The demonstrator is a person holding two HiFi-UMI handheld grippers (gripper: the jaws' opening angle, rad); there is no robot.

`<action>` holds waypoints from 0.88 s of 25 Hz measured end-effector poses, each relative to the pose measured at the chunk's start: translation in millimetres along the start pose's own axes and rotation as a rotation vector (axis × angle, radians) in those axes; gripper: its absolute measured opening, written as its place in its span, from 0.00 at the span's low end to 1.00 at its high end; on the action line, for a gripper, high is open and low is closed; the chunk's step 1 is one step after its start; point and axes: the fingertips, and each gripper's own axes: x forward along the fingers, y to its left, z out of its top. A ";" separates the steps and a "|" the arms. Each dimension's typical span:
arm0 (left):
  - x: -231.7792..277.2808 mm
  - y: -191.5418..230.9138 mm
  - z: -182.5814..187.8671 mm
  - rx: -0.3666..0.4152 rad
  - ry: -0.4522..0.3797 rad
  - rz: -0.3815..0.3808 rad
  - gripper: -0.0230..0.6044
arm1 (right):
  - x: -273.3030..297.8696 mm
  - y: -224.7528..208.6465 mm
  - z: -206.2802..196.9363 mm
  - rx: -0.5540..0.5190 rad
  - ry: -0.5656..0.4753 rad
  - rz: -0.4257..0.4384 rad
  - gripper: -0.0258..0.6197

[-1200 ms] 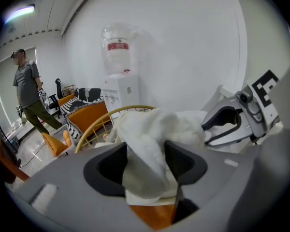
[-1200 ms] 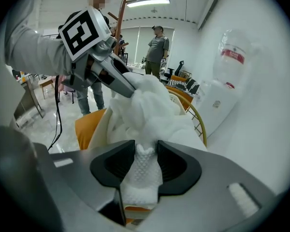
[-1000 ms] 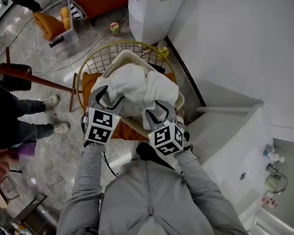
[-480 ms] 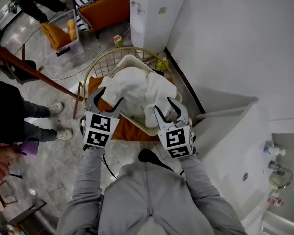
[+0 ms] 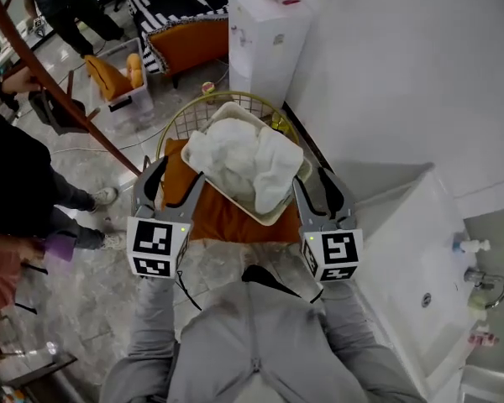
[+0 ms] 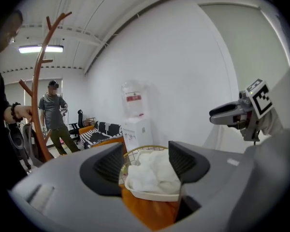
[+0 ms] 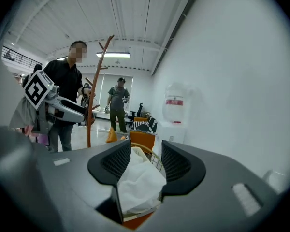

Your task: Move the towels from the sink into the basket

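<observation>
- left gripper (image 6: 146, 159): jaws apart, nothing clamped; the white towels (image 6: 152, 174) show beyond the gap, untouched.
- right gripper (image 7: 141, 159): jaws apart too, empty.
- both hover beside the cream laundry basket (image 5: 265, 220), one on each side, clear of it.
- the towels lie heaped in the basket, on an orange cushion (image 5: 223, 225).
- the sink (image 5: 407, 263), at right, shows no towel where visible.
- the drop looks complete; next likely calls for turning to check the sink.

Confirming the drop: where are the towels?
Head view, centre: the towels are heaped in the basket, beyond the left gripper and right gripper, left of the sink.
</observation>
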 end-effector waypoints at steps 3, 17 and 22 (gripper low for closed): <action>-30.7 -1.3 6.0 0.000 -0.039 0.014 0.54 | -25.8 0.1 14.7 0.001 -0.053 -0.037 0.32; -127.5 -21.9 16.8 -0.046 -0.177 0.061 0.54 | -119.3 14.2 42.8 0.011 -0.183 -0.108 0.32; -138.9 -27.7 22.3 -0.041 -0.193 0.070 0.54 | -130.9 10.5 38.7 0.021 -0.182 -0.119 0.32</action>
